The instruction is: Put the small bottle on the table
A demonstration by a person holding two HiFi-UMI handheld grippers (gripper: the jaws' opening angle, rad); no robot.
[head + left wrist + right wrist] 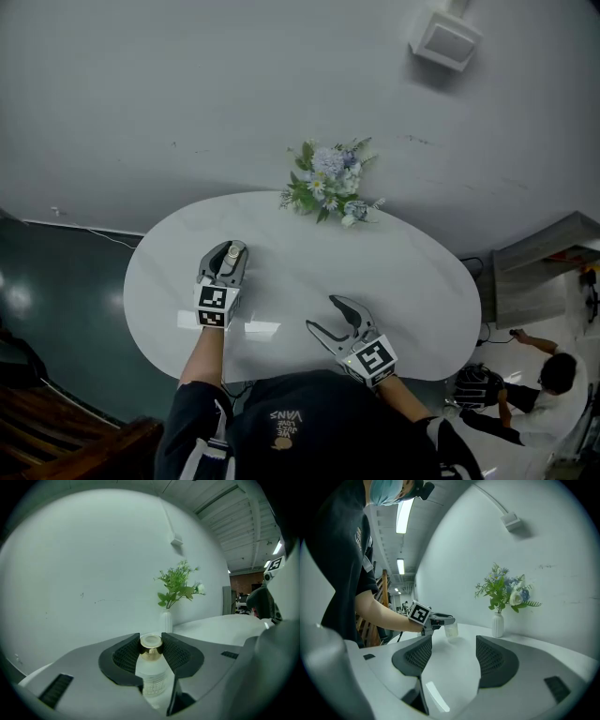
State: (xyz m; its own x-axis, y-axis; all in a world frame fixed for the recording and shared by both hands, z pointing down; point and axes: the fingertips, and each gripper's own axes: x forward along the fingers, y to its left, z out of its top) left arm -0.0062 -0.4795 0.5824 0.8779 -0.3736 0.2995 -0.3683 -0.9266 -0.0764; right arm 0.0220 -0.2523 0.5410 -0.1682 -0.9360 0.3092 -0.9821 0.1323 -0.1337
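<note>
The small bottle (153, 674), clear with a gold cap, hangs over the left end of the oval tabletop (412, 281), seemingly not yet resting on it. If it is released high or tilted, it could topple and roll off the near edge. The left gripper (225, 255) is clamped on its cap, jaws part-way apart. At the near edge further right, the right gripper (321, 312) is spread wide and holds nothing.

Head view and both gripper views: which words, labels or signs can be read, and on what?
"VANS": on the person's dark shirt, upside down; smaller print beside it is blurred.
Small bottle: label print too small to read.
Marker cubes: square patterns, no words.
</note>
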